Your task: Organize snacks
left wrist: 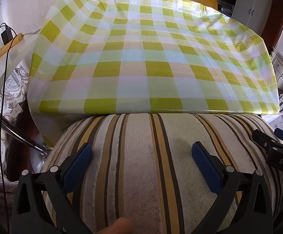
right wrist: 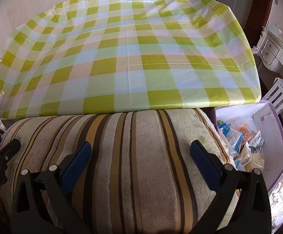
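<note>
Two hand-held grippers, left [left wrist: 141,152] and right [right wrist: 140,150], are hovering side by side over one striped cushion [right wrist: 122,156], jaws spread wide and gripping nothing. Snack packets [right wrist: 245,146], too jumbled to count, are lying in one lilac-rimmed bin [right wrist: 278,136] right of the cushion; the checked worktop [right wrist: 129,58] is lying beyond it.

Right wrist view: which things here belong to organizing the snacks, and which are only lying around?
For the job:
- snacks, packets piled in the bin
- bin, right of the cushion
- table with checked cloth
- both grippers, open: right gripper, left gripper

Just lying about:
- striped cushion
- white drawers
- charger with its cable
</note>
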The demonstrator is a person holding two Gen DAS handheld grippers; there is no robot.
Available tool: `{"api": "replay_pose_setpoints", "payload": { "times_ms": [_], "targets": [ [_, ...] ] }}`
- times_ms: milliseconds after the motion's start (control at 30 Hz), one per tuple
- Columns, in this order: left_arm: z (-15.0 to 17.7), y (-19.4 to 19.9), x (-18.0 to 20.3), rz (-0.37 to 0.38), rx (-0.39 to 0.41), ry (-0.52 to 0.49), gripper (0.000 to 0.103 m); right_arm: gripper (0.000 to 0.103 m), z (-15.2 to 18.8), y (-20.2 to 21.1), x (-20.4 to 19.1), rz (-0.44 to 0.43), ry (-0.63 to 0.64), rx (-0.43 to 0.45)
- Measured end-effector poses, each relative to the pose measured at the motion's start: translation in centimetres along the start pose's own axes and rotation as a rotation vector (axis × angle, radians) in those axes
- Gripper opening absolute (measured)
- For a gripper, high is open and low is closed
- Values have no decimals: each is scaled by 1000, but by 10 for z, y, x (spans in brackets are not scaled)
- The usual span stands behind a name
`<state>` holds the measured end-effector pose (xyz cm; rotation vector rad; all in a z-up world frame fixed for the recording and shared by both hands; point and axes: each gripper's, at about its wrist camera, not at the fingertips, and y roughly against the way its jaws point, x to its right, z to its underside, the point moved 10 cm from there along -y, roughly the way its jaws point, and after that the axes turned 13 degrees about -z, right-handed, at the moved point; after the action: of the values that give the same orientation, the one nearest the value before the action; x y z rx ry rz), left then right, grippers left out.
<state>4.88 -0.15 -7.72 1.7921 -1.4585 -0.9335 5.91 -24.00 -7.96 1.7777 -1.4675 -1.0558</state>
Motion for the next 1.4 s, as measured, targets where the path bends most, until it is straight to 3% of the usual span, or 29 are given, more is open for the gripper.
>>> {"api": "replay_pose_setpoints", "payload": {
  "times_ms": [1400],
  "targets": [
    [-4, -8, -1, 16, -11, 19, 99, 102, 0, -2, 0, -18, -17, -12]
  ]
}}
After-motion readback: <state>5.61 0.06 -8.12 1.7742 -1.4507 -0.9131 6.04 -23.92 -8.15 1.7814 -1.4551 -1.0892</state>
